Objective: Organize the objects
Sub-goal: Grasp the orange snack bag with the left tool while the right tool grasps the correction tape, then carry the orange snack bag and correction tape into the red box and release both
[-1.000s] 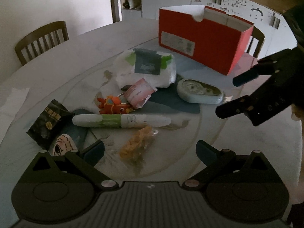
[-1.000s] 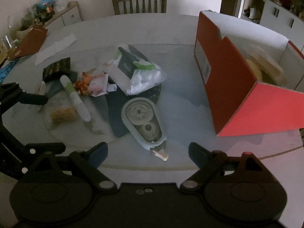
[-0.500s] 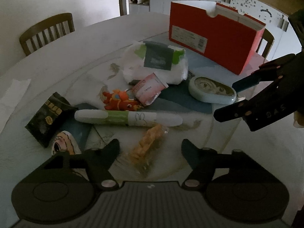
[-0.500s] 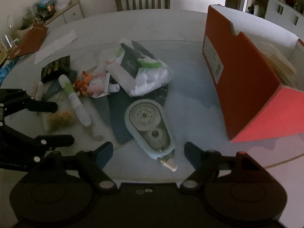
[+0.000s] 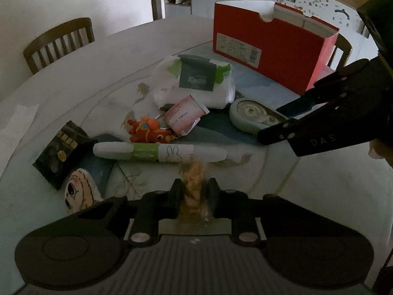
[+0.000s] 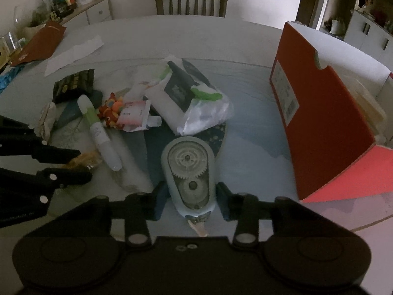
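Observation:
A clear packet of orange snacks [image 5: 194, 179] sits pinched between the fingers of my left gripper [image 5: 194, 186], which is shut on it just above the round table [image 5: 307, 196]. My right gripper [image 6: 191, 186] straddles a pale blue correction tape dispenser [image 6: 188, 162]. Its jaws are closing and the pads meet the dispenser's two sides. The right wrist view also shows the left gripper [image 6: 81, 164] at the left with the snack packet [image 6: 83, 158] in it. A red open box [image 5: 265, 46] stands at the back right.
Between the grippers lie a white and green pen [image 5: 157, 153], an orange toy [image 5: 147, 130], a pink sachet [image 5: 184, 115], a wipes pack [image 5: 194, 83], a black packet [image 5: 61, 152] and a cartoon-face item [image 5: 78, 191]. A chair [image 5: 59, 41] stands behind the table.
Both grippers' jaws have closed in. The left ones came together on the snack packet. The right ones narrowed onto the tape dispenser, which now lies between them.

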A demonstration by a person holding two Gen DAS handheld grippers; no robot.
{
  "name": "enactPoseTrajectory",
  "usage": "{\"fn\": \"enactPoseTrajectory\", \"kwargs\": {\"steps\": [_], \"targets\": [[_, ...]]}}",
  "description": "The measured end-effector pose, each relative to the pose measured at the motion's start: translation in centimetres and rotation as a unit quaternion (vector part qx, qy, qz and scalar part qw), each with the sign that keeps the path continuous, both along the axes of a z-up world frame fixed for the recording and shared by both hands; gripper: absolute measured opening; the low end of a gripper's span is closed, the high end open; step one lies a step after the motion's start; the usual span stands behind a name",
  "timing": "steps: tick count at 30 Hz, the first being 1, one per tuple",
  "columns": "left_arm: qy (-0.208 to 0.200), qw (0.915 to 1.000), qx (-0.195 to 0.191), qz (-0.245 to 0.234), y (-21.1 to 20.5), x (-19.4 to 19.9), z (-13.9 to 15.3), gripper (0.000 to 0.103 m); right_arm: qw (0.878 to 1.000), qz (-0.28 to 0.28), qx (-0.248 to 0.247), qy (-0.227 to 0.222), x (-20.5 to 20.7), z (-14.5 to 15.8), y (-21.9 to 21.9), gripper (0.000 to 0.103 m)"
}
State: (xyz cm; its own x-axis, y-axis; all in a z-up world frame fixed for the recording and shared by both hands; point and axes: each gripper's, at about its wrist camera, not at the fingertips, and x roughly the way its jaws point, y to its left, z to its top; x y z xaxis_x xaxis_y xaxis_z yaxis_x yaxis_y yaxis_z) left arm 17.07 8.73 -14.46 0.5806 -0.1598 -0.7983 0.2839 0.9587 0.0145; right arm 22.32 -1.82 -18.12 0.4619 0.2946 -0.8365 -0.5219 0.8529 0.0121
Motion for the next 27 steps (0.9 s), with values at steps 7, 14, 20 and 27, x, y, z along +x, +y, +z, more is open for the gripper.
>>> {"fn": "enactPoseTrajectory", "kwargs": {"steps": [7,14,20,27], "targets": [[0.013,0.9992,-0.03,0.022,0.4,-0.7,0.2,0.02,1.0,-0.006,0.026,0.001,-1.4,1.4,-0.9,0.041],[0.016,0.9977,-0.057,0.034,0.0,-1.5,1.1,0.02,0.999,-0.01,0.048,-0.005,-2.7,3.1,-2.6,0.041],[0.01,0.9963,-0.078,0.036,-1.1,-1.6,2.8,0.02,0.998,-0.017,0.059,-0.011,-3.2,4.1,-3.9,0.041],[-0.008,0.9947,-0.098,0.03,-3.1,-1.2,5.6,0.02,0.996,-0.014,0.085,-0.033,-4.0,7.0,-6.1,0.041]]}}
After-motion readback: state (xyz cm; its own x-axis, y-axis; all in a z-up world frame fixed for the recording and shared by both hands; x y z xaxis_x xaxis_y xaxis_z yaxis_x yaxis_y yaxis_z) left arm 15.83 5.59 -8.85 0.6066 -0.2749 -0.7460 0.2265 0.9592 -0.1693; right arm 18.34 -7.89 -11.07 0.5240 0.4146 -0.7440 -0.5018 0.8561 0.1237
